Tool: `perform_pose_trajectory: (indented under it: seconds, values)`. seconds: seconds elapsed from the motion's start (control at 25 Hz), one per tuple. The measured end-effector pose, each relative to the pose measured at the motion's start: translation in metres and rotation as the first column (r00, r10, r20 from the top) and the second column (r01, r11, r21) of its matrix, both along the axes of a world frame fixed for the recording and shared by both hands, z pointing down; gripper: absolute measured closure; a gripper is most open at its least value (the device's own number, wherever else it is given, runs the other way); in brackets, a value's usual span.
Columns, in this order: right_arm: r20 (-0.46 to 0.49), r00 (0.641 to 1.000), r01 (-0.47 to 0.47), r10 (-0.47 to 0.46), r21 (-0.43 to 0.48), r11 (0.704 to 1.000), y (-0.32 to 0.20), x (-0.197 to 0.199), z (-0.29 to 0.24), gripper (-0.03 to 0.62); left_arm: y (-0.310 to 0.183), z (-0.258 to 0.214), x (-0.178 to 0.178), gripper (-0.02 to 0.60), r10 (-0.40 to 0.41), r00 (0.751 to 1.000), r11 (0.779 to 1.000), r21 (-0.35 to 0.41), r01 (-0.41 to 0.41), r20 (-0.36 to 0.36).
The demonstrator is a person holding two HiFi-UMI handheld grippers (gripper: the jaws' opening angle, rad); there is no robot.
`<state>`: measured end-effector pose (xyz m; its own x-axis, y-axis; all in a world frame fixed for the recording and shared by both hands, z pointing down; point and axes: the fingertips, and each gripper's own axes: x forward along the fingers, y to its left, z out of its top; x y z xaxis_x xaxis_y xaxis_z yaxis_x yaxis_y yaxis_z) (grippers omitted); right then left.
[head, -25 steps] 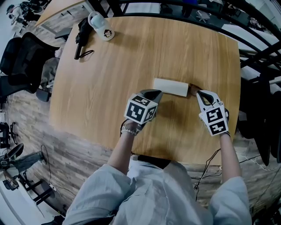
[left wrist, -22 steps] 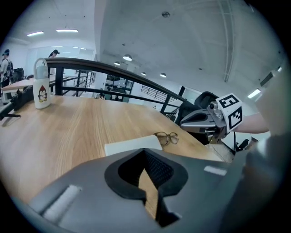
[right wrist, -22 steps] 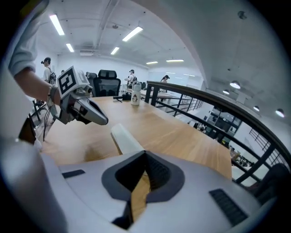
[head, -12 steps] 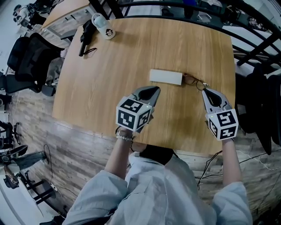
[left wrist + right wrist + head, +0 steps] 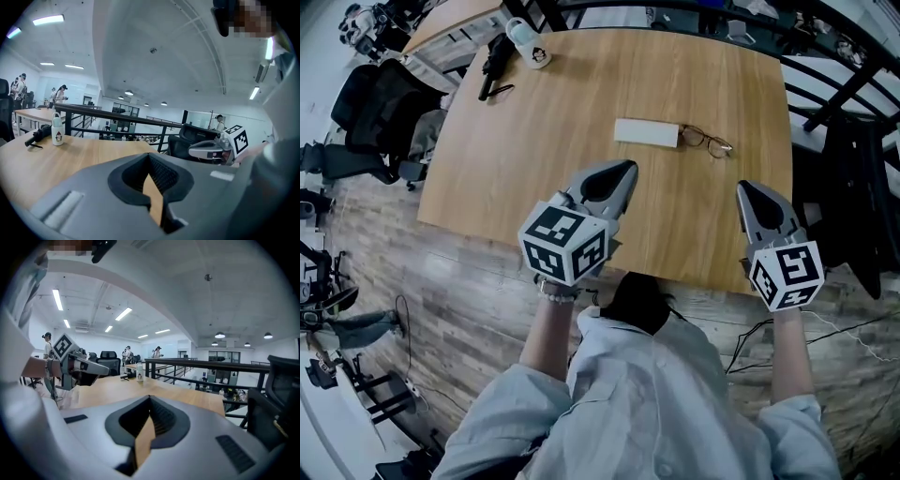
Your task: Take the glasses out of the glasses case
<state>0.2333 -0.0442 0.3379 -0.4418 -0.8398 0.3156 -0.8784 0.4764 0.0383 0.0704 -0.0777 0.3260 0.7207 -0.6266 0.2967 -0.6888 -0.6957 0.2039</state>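
The white glasses case [image 5: 647, 132] lies closed on the wooden table [image 5: 534, 159], past its middle. The dark-framed glasses [image 5: 706, 141] rest on the table just right of the case, touching neither gripper. My left gripper [image 5: 625, 167] hovers above the near part of the table, short of the case, shut and empty. My right gripper [image 5: 742, 187] is raised near the table's right front, short of the glasses, also shut with nothing in it. Each gripper view looks level across the table, with the jaws [image 5: 149, 155] [image 5: 149, 397] closed together. Neither one shows the case or the glasses.
A white bottle [image 5: 528, 44] and a black folded umbrella [image 5: 494, 64] sit at the table's far left corner. A black railing [image 5: 675, 9] runs behind the table. Black office chairs [image 5: 380, 103] stand at the left, and another black chair [image 5: 853, 187] at the right.
Both grippers have drawn back from the case toward the person and risen. The glasses, earlier at the right gripper's tip, now lie free beside the case.
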Motion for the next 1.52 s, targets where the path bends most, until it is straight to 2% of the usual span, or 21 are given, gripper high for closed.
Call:
perform_pose_trajectory:
  seconds: [0.2, 0.4, 0.6, 0.8, 1.12, 1.52]
  values:
    - [0.017, 1.000, 0.012, -0.013, 0.058, 0.998, 0.044, -0.001, -0.017, 0.594, 0.042, -0.016, -0.002, 0.577, -0.029, 0.999, 0.999, 0.030, 0.030, -0.033]
    - [0.056, 0.998, -0.016, 0.011, 0.087, 0.996, 0.077, 0.005, -0.030, 0.594, 0.077, -0.036, -0.007, 0.577, -0.076, 0.994, 0.996, 0.049, 0.080, -0.078]
    - [0.108, 0.993, -0.065, 0.054, 0.097, 0.993, 0.099, 0.013, -0.036, 0.594, 0.095, -0.046, -0.009, 0.577, -0.078, 0.994, 0.994, 0.067, 0.083, -0.076]
    - [0.164, 0.984, -0.088, 0.069, 0.110, 0.990, 0.098, 0.014, -0.046, 0.594, 0.098, -0.060, -0.024, 0.577, -0.106, 0.992, 0.990, 0.085, 0.112, -0.074]
    - [0.172, 0.976, -0.167, 0.137, 0.178, 0.970, 0.081, 0.014, -0.076, 0.594, 0.085, -0.080, -0.048, 0.577, -0.134, 0.986, 0.981, 0.124, 0.147, -0.102]
    - [0.159, 0.973, -0.199, 0.169, 0.199, 0.960, 0.077, 0.008, -0.088, 0.594, 0.074, -0.090, -0.050, 0.577, -0.094, 0.985, 0.985, 0.129, 0.112, -0.144]
